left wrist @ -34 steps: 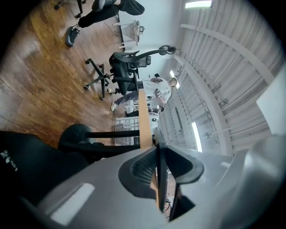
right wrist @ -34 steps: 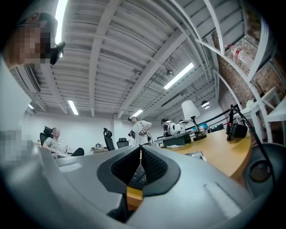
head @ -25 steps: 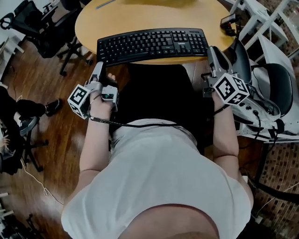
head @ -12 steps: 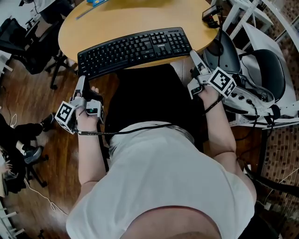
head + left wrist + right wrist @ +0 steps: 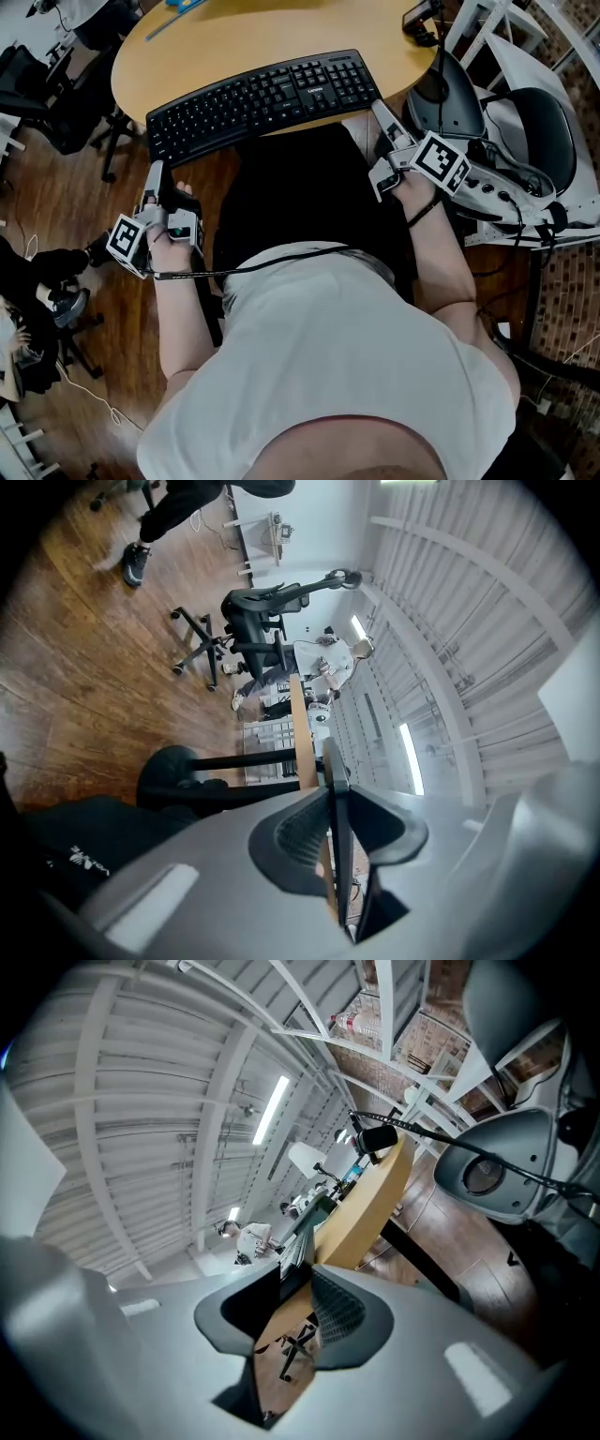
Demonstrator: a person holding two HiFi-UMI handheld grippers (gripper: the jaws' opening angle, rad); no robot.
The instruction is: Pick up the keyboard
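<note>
Two grippers sit at the ends of a black keyboard [image 5: 262, 94] on a round wooden table [image 5: 234, 37].

On the left, the left gripper [image 5: 155, 176] is at the keyboard's left end. Its jaws are pressed close on the thin edge of the keyboard. In the middle, the keyboard lies at the near rim of the table, a bit slanted, right in front of the person. On the right, the right gripper [image 5: 379, 111] is at the keyboard's right end. Its jaws are spread apart, and the end of the keyboard and the table's edge show in the gap between them.
</note>
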